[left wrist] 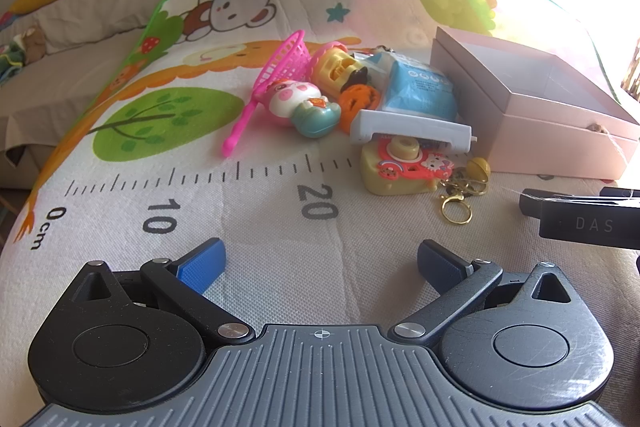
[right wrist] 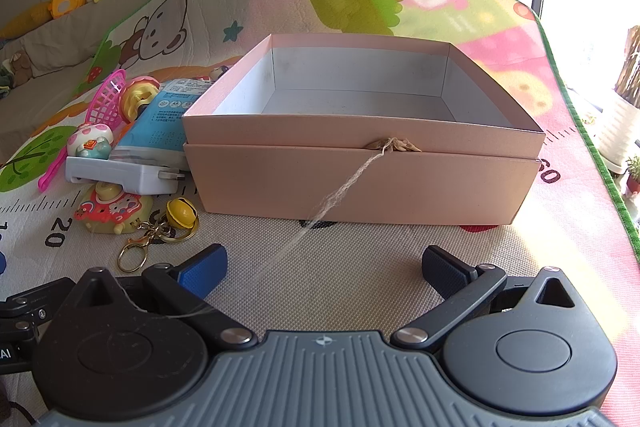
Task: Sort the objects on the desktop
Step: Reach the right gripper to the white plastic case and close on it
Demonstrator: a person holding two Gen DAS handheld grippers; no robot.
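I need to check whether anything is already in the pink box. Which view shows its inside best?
The right wrist view: the pink box sits straight ahead, open top toward the camera, its pale floor and walls bare. The left wrist view shows only the box's corner at the right edge; glare washes out most of its interior.

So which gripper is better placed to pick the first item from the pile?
Probably the left. The left gripper is open and faces the toy pile, with the yellow toy camera nearest. The right gripper, also open, faces the empty pink box; the pile lies off to its left.
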